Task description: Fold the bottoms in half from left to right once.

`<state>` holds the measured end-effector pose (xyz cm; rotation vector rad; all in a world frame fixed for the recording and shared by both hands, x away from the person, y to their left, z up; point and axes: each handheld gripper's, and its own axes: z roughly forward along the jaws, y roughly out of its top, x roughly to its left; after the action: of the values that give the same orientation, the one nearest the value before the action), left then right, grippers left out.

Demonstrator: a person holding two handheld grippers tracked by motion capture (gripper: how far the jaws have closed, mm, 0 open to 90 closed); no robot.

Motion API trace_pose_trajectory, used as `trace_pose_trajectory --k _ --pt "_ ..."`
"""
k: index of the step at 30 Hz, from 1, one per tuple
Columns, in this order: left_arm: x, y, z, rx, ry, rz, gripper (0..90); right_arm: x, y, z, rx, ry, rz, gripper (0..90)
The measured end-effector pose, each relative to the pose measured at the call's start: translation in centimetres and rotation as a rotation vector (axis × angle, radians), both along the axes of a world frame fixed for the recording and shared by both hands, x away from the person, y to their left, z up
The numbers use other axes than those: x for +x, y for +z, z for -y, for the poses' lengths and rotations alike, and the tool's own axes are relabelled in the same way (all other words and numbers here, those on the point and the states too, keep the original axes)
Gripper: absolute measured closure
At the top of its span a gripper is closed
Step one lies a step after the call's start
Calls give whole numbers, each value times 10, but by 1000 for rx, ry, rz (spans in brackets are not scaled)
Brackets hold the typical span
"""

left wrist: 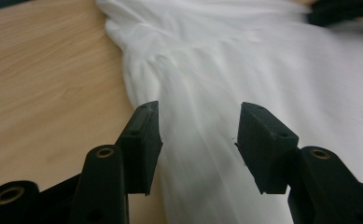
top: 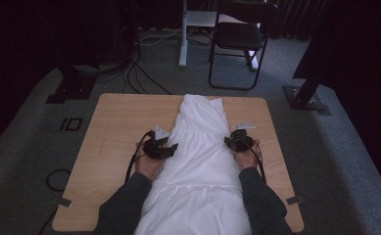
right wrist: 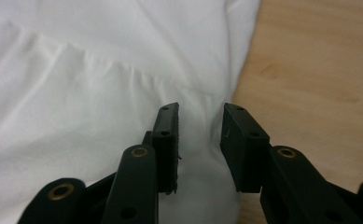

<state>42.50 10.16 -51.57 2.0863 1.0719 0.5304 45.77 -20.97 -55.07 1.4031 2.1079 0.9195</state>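
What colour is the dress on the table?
Plain white dress, no pattern; it shows best in the high view.

A: We see the white garment (top: pixel 200 147) as thin, soft, matt cloth, gathered in fine creases.

B: We agree. The table (top: pixel 114 127) looks like smooth, pale wood grain, and the gripper fingers (left wrist: pixel 144 135) like matt black plastic.

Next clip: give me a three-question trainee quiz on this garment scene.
1. True or false: the white garment hangs over the table's near edge.
2. Which edge of the garment is the right gripper at? A) person's right B) person's left C) far end
3. Do the left gripper's jaws stand open or pressed together?

Key: 1 true; 2 A; 3 open, over the cloth, not pinching it.
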Motion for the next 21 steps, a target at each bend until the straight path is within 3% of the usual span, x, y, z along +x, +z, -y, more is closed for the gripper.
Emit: trace_pose_trajectory --k 2,4,5,7,10,12,16,17,18,19,21 --pt "16 -12 7 61 25 -40 558 -1 -3 -2 -8 -5 -3 671" --pt "21 -24 7 95 24 -91 726 -3 -3 -2 -4 -10 -2 683" --pt "17 -28 5 92 11 -72 777 -5 -4 -2 -5 -8 0 691" --pt "8 -28 2 96 -6 -71 843 -12 -5 -2 -5 -3 8 699" --pt "-18 -30 -5 104 -32 -56 851 -30 -5 -4 -13 18 10 707" --pt "-40 -32 -11 90 -42 -43 848 -51 -5 -6 -19 47 6 708" --pt "-87 -38 -24 40 -67 -27 840 -95 -8 -4 -4 91 11 708" --pt "-87 -38 -24 40 -67 -27 834 -95 -8 -4 -4 91 11 708" --pt "-106 -40 -31 13 -80 -26 834 -106 -8 -3 -1 103 11 707" --pt "-113 -41 -34 -7 -82 -28 827 -126 -7 -2 4 138 -14 705" --pt "-120 -41 -36 -4 -95 -25 805 -138 -4 0 0 183 -51 662"
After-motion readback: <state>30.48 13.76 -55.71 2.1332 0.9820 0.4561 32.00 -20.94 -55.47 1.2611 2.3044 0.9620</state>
